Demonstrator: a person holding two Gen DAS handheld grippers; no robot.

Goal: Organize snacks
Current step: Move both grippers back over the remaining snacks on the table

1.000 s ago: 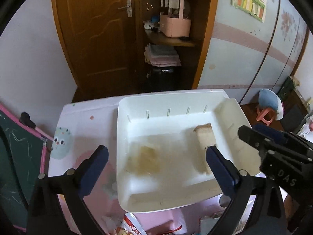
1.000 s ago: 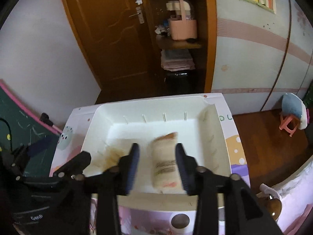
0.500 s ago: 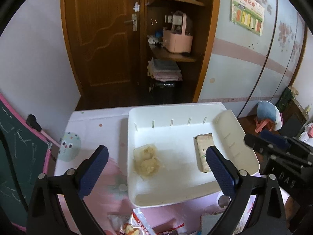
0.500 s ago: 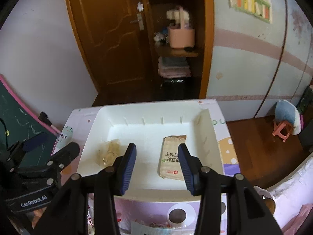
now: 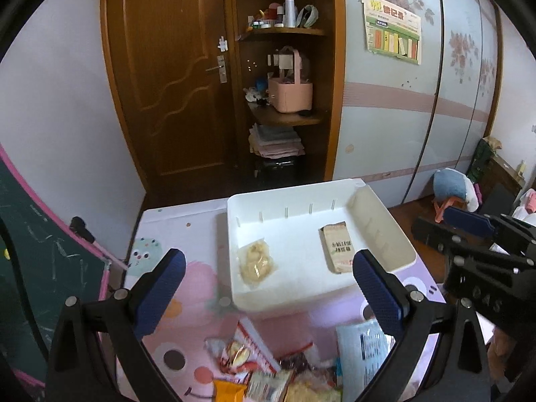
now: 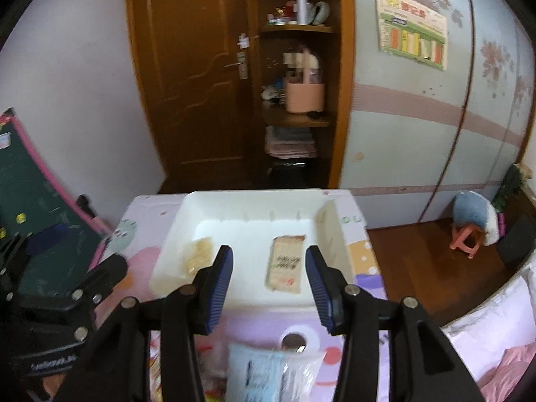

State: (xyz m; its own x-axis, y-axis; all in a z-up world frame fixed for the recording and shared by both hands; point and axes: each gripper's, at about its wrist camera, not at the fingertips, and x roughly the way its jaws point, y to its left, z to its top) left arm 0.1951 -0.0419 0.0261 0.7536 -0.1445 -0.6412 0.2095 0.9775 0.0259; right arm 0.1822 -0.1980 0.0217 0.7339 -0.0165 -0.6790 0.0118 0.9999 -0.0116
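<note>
A white tray (image 5: 291, 191) (image 6: 251, 196) stands on the pink cartoon table cover (image 5: 194, 278). On its floor lie a clear bag of pale yellow snack (image 5: 256, 263) (image 6: 199, 256) at the left and a brown paper packet (image 5: 338, 247) (image 6: 286, 268) at the right. My left gripper (image 5: 268, 268) hangs wide open and empty above the tray's near edge. My right gripper (image 6: 268, 264) is drawn back over the near rim, its jaws opening with nothing between them. The brown packet lies beyond and below them. Each gripper shows in the other's view, right (image 5: 469, 224) and left (image 6: 67, 301).
A pile of loose snack packets (image 5: 284, 372) lies on the near table, with a light blue packet (image 5: 363, 351) (image 6: 264, 368) among them. A green chalkboard (image 5: 40, 261) leans at the left. Behind the table are a wooden door (image 5: 167, 77) and shelves (image 5: 288, 117).
Both grippers have pulled back and risen away from the tray. The right gripper has let go of the brown packet, which now lies in the tray. The snack pile has come into view.
</note>
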